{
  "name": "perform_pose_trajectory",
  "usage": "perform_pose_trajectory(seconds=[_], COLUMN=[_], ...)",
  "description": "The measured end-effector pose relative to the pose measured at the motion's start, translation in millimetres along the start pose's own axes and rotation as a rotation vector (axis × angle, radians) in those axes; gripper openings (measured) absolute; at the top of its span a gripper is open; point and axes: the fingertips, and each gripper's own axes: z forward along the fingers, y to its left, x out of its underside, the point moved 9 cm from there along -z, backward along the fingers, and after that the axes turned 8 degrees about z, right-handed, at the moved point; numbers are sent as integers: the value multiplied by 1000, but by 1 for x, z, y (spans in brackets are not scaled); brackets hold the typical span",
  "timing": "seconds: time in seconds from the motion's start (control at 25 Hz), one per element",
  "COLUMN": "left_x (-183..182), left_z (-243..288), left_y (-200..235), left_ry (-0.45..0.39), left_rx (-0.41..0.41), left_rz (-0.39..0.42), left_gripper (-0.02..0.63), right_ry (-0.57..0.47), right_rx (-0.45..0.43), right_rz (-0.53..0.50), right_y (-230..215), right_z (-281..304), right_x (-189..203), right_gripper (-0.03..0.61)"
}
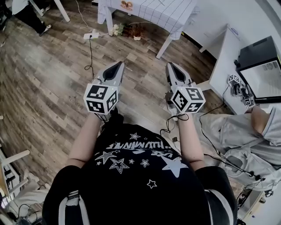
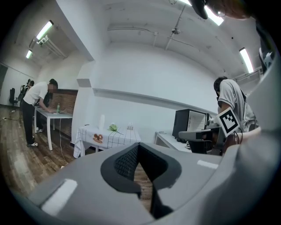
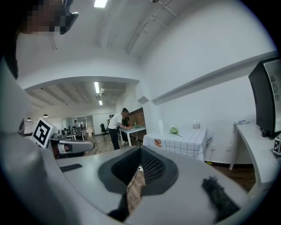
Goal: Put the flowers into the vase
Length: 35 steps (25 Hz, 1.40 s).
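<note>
Grey left gripper [image 1: 118, 65] and grey right gripper [image 1: 170, 66] out front, jaws pinched shut on nothing. Could snag the black cable [image 1: 91, 52] on the wooden floor [image 1: 44, 79] walking over. Far off on the white checked tabletop [image 3: 189, 141]: green-leafed flowers [image 3: 174, 130] near the tall white vase [image 3: 160, 127], probably easy to topple.

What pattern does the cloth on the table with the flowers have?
The cloth is white with a thin dark grid; best seen in the right gripper view.

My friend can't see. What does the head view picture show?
A person in a black star-print shirt holds the left tool and right tool out over a wooden floor, both shut and empty. A table with a checked cloth stands ahead.
</note>
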Motion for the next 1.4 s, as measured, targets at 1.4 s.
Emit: perform_pose_trajectory(seconds=[1.4], left_x=[36], left_z=[47], left_y=[211], left_ry=[55], left_rx=[19], left_rz=[-138], left_gripper=[9], right_ry=[108], right_rx=[146], right_rz=[97], right_y=[5], right_z=[189], right_x=[13], right_gripper=[12])
